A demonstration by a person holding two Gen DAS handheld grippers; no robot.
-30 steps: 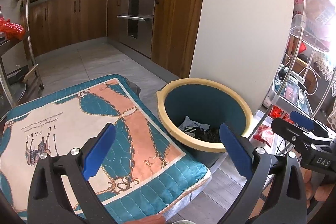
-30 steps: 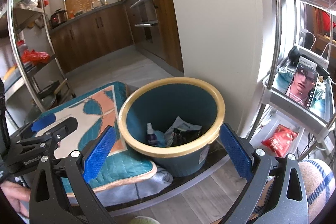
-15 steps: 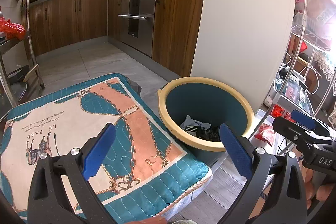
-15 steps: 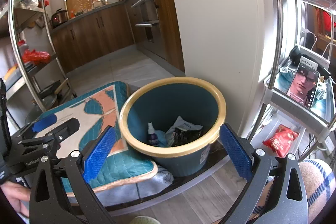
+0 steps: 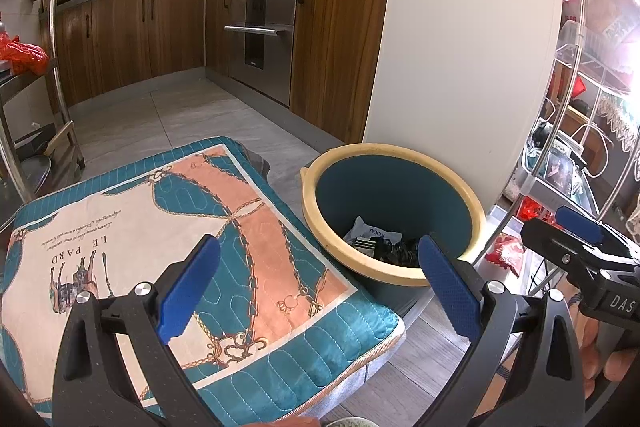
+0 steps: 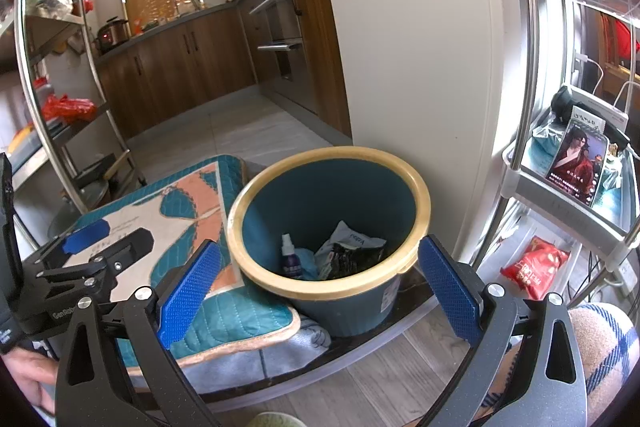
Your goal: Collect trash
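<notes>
A teal bin with a cream rim [image 5: 472, 195] [image 6: 420, 187] stands beside a white wall. Inside lie a white wrapper [image 6: 352, 239], a black crumpled wrapper [image 6: 352, 257] and a small blue spray bottle [image 6: 290, 259]. My left gripper [image 5: 316, 291] is open and empty, above the patterned cushion [image 5: 140, 227] and left of the bin. My right gripper [image 6: 316, 291] is open and empty, in front of the bin. Each gripper shows at the edge of the other's view.
The cushion [image 6: 180, 203] lies on a low dark surface beside the bin. A metal rack [image 6: 560, 187] with a phone and a red snack bag [image 6: 534, 265] stands at the right. Kitchen cabinets and an oven [image 5: 260, 27] are behind. Another metal shelf [image 6: 48, 107] stands left.
Both grippers have drawn back slightly from the bin; it sits a little farther away in both views. Both stay open and empty.
</notes>
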